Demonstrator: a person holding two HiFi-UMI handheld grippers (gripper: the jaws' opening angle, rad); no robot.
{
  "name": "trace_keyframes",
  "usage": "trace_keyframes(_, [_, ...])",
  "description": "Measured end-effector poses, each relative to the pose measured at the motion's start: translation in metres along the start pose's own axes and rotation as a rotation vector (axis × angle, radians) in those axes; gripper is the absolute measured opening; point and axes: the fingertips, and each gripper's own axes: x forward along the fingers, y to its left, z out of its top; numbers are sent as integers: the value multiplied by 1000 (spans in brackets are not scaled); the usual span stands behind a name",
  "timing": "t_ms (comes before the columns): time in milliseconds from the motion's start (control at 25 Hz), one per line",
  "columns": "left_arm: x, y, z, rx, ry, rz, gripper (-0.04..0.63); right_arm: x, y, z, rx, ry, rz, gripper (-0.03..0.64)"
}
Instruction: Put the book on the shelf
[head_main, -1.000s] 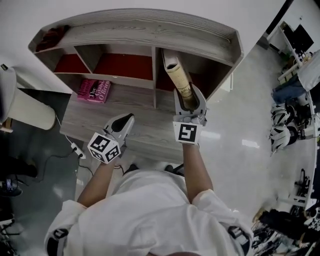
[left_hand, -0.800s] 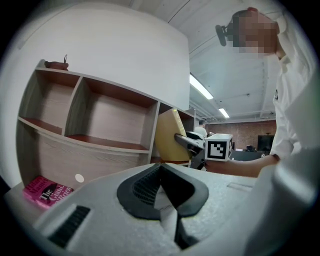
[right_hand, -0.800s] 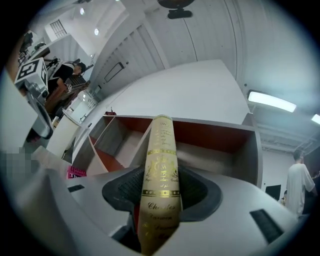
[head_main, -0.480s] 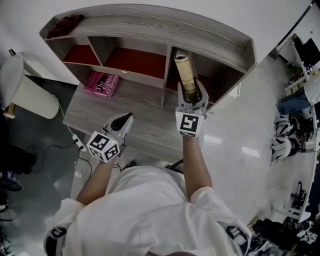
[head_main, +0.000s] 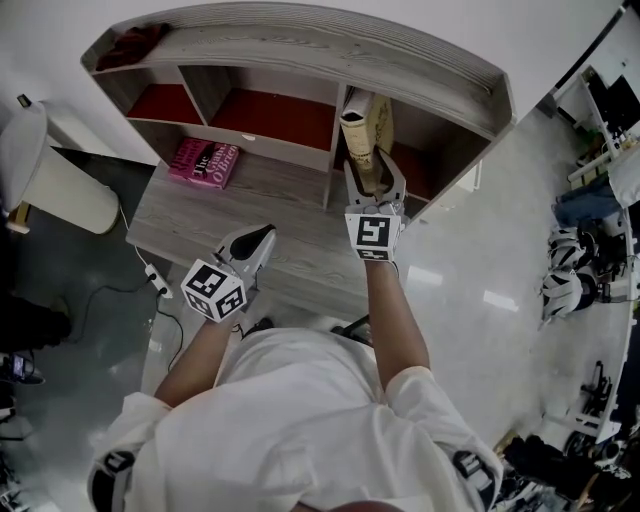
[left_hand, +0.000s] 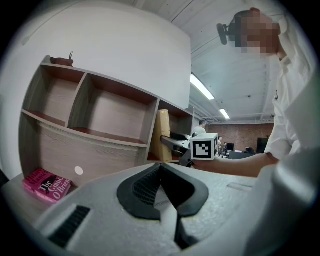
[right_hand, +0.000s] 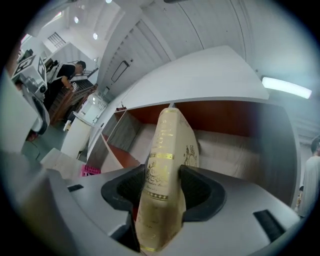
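My right gripper (head_main: 371, 172) is shut on a cream book with gold print (head_main: 363, 132); the book stands nearly upright at the mouth of the right-hand compartment of the grey wooden shelf (head_main: 300, 55). In the right gripper view the book (right_hand: 167, 165) sits clamped between the two dark pads (right_hand: 202, 192), its spine towards me, the red-backed compartment behind it. My left gripper (head_main: 258, 240) hovers shut and empty over the desk top (head_main: 300, 262), left of the right one. The left gripper view shows the book (left_hand: 162, 134) and the right gripper (left_hand: 176, 145) at the shelf.
A pink book (head_main: 205, 163) lies flat on the desk under the middle compartments, also the pink book (left_hand: 47, 184). A dark red item (head_main: 130, 42) sits on the shelf top. A white rounded unit (head_main: 55, 185) stands left; cables (head_main: 155, 290) lie on the floor.
The book has turned in the right gripper, so its cover now shows and it stands more upright at the right compartment. The left gripper has drifted slightly right.
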Motion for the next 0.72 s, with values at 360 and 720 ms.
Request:
trace_keyframes(360, [-5,-2,-3,-19,2,-2,12,2,-2,2,22,-1,46,204])
trace_keyframes(720, [-10,-5,-4,-20,5,-9,12,-4,-2,11,88,-18,78,207])
